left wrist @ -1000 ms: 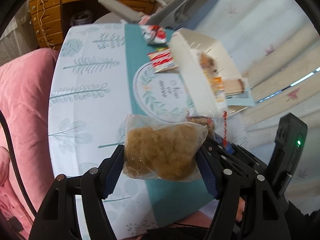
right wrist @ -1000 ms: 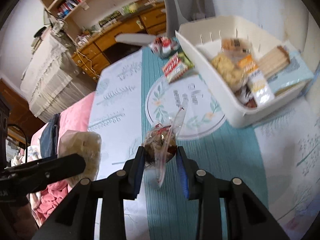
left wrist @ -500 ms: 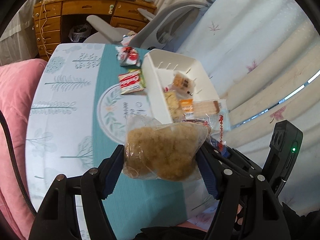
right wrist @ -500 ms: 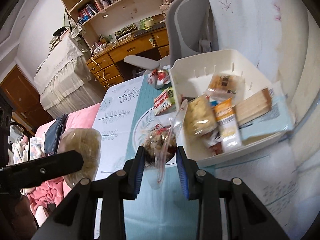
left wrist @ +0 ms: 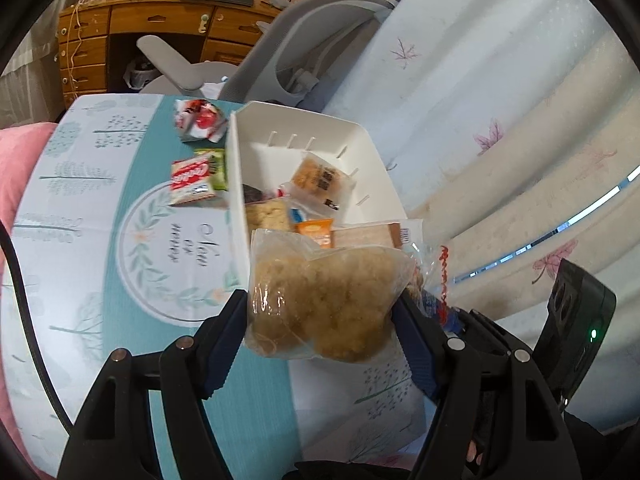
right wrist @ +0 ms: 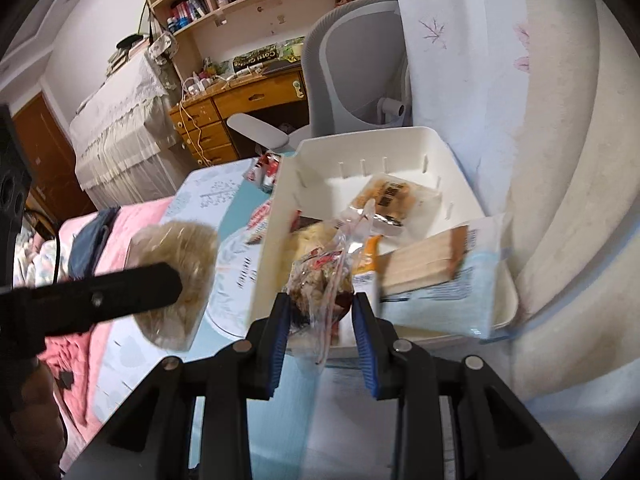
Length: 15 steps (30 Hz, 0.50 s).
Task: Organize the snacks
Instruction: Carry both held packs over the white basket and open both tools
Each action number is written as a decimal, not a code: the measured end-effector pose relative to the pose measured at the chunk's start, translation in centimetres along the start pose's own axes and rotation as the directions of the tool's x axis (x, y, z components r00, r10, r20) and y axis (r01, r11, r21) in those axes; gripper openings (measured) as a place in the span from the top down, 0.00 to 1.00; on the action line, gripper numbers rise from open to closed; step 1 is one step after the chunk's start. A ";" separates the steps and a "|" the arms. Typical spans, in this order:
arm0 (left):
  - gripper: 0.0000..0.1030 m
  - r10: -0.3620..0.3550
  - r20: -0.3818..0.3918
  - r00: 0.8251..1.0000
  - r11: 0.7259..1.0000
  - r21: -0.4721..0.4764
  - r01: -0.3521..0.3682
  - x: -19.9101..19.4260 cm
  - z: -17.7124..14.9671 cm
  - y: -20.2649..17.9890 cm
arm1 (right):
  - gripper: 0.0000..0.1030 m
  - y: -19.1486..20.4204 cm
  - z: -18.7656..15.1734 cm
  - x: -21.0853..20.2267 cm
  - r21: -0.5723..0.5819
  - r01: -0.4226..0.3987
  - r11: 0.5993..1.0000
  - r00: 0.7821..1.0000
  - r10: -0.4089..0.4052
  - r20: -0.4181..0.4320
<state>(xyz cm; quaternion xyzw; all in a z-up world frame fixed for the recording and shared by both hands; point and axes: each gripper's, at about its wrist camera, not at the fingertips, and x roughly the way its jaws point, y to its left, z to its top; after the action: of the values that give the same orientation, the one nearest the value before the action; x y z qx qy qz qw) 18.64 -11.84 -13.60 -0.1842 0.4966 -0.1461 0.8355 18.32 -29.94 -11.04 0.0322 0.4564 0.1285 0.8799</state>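
My left gripper (left wrist: 320,336) is shut on a clear bag of brown puffed snack (left wrist: 320,300), held above the table at the near edge of the white bin (left wrist: 236,184). The same bag (right wrist: 176,280) shows in the right wrist view beside the bin. My right gripper (right wrist: 320,320) is shut on a small clear snack packet (right wrist: 320,284), held over the near rim of the white bin (right wrist: 400,140). The bin holds several packets, among them a wafer pack (right wrist: 424,264) and a cookie pack (right wrist: 384,196).
A red-and-white packet (left wrist: 190,180) and a crumpled red-and-white wrapper (left wrist: 198,120) lie on the teal table runner (left wrist: 132,184) left of the bin. A grey office chair (right wrist: 352,76) and a wooden desk (left wrist: 132,28) stand behind the table. A pink bedcover (right wrist: 80,232) lies left.
Both grippers have moved forward and right toward the white bin, each still holding its packet. The bin now sits directly ahead and much closer.
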 end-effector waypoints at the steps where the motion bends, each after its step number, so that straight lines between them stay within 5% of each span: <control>1: 0.32 -0.002 -0.005 1.000 1.000 -0.002 0.002 0.5 0.0 -0.3 | 0.69 -0.3 -0.1 0.0 -0.007 0.004 1.000 1.000 -0.004 -0.004; 7: 0.29 0.003 -0.016 1.000 1.000 -0.006 -0.003 2.6 0.5 -2.1 | 0.69 -1.9 0.0 -0.4 -0.064 0.044 0.997 0.999 -0.043 0.013; 12: 0.09 0.010 -0.015 1.000 1.000 -0.021 -0.010 3.0 0.9 -2.6 | 0.66 -2.5 -0.1 -0.3 -0.083 0.067 0.994 0.998 -0.067 0.014; 15: 0.09 0.027 -0.018 0.999 0.999 -0.029 -0.027 2.8 0.8 -2.3 | 0.42 -2.9 -0.1 -0.5 -0.070 0.072 0.995 0.997 -0.071 0.012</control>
<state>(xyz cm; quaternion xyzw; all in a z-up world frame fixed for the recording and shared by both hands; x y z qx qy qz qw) 20.51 -14.90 -14.38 -0.1886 0.5085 -0.1291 0.8302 18.51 -32.85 -11.23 -0.0147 0.4481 0.1129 0.8867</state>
